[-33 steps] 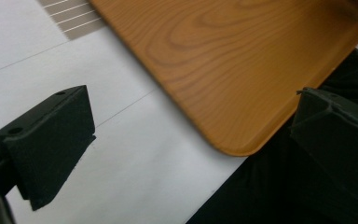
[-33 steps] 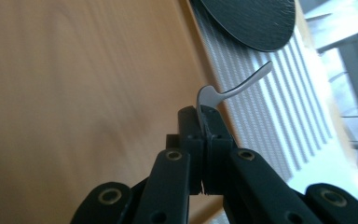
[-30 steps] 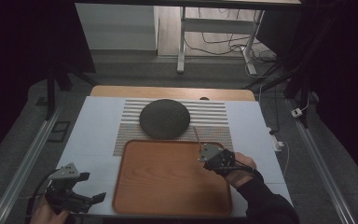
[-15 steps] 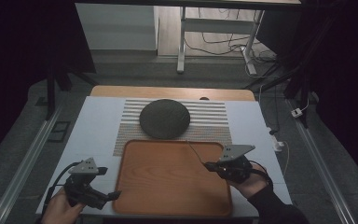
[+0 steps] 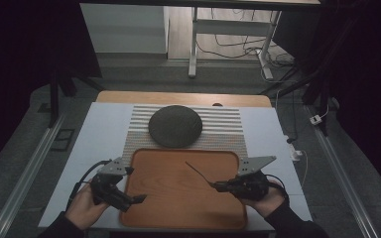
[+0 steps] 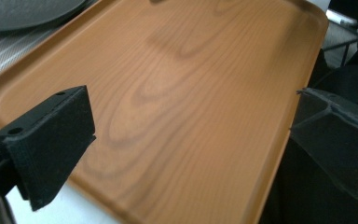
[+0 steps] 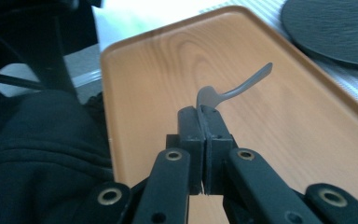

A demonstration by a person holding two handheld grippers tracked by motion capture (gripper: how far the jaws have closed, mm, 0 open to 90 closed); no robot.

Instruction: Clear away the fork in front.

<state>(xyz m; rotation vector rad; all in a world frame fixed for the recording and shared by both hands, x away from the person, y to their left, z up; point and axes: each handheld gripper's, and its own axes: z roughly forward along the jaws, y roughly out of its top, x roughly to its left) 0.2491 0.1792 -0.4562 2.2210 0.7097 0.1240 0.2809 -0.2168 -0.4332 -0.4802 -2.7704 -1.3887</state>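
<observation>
right claw pinches utensil | over tray | plate beyond

Table bears striped mat and tray.

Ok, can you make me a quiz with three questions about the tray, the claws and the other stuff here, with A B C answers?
1. Where is the dark round plate?
A. on the wooden tray
B. on the striped mat, beyond the tray
C. on the floor

2. What colour is the tray?
A. orange-brown wood
B. blue
C. white

3. What is the right claw doing?
A. gaping open
B. shut on the plate
C. shut on a thin grey utensil

Answers: 1 B, the plate lies on the striped mat past the tray's far edge. 2 A, wood grain shows in both gripper views. 3 C, its jaws pinch the utensil over the tray, while the left claw is open.
</observation>
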